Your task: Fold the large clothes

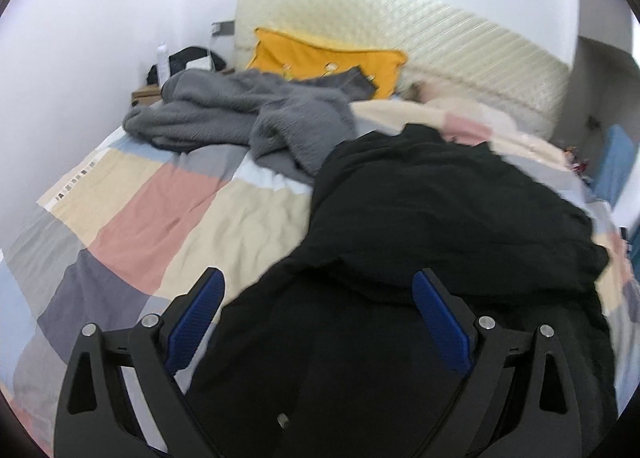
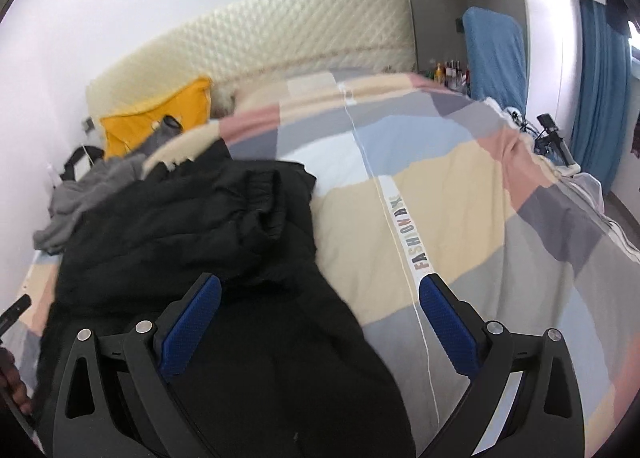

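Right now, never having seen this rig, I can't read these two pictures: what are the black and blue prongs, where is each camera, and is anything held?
The prongs are two hand-held grippers; a person carries one in each hand, with a fisheye camera looking along its fingers. The left gripper and right gripper both stand open and hold nothing. Below them a black garment lies rumpled on a patchwork bedspread. Farther back are a grey blanket and a yellow pillow.

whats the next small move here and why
Probably lower both grippers onto the near edge of the black garment and close. The left gripper and right gripper are open above it, holding nothing, and it lies bunched on the patchwork bedcover.
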Motion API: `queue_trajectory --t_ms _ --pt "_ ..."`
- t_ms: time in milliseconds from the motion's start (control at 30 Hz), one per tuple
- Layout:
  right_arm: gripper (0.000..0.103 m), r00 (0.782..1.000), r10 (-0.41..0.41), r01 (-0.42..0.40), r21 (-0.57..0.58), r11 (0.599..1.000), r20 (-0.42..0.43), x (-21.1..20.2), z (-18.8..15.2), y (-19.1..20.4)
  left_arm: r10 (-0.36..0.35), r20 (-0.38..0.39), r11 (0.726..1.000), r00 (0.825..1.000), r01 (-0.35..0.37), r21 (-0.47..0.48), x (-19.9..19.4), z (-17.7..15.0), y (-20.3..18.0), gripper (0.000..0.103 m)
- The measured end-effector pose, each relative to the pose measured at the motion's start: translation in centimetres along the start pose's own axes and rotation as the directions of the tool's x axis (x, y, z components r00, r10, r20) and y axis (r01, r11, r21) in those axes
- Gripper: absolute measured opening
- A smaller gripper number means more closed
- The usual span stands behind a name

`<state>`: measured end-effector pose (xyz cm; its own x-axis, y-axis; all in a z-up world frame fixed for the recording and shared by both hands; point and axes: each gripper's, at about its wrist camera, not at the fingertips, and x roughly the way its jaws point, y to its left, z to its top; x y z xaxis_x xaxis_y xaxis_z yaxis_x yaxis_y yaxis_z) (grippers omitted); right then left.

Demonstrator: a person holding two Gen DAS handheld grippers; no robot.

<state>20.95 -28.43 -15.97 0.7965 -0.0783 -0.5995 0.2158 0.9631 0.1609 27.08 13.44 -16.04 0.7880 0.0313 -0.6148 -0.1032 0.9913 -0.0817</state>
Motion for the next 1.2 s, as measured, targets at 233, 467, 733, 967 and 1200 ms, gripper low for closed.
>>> queue_trajectory --t_ms 233,467,733,967,1200 --pt "0.099 0.995 0.02 -0.015 -0.049 0.999 0.094 -5.8 -1.4 -0.4 -0.059 0.031 0.998 0.998 0.059 0.004 -5.8 0.4 0.5 0.095" --pt "0.099 0.989 0.145 -0.146 -0.073 0.987 -0.017 -9.4 -0.6 -0.5 -0.163 -0.064 0.982 0.984 0.156 -0.102 -10.4 4.6 5.2 0.095" --pt "0.1 0.984 0.172 -0.179 -0.195 0.964 -0.052 -19.8 4.0 -3.5 -0.16 -0.087 0.987 0.983 0.161 0.004 -17.7 9.7 9.1 0.095" --pt "0.1 0.973 0.168 -0.194 -0.169 0.966 -0.155 -21.2 3.6 -6.0 -0.195 -0.129 0.981 0.972 0.191 -0.045 -20.7 11.4 12.9 0.096" --pt "0.099 0.912 0.279 -0.313 -0.07 0.947 -0.302 -14.6 0.1 -6.9 -0.295 -0.243 0.95 0.924 0.257 -0.178 -13.8 6.2 14.1 0.095"
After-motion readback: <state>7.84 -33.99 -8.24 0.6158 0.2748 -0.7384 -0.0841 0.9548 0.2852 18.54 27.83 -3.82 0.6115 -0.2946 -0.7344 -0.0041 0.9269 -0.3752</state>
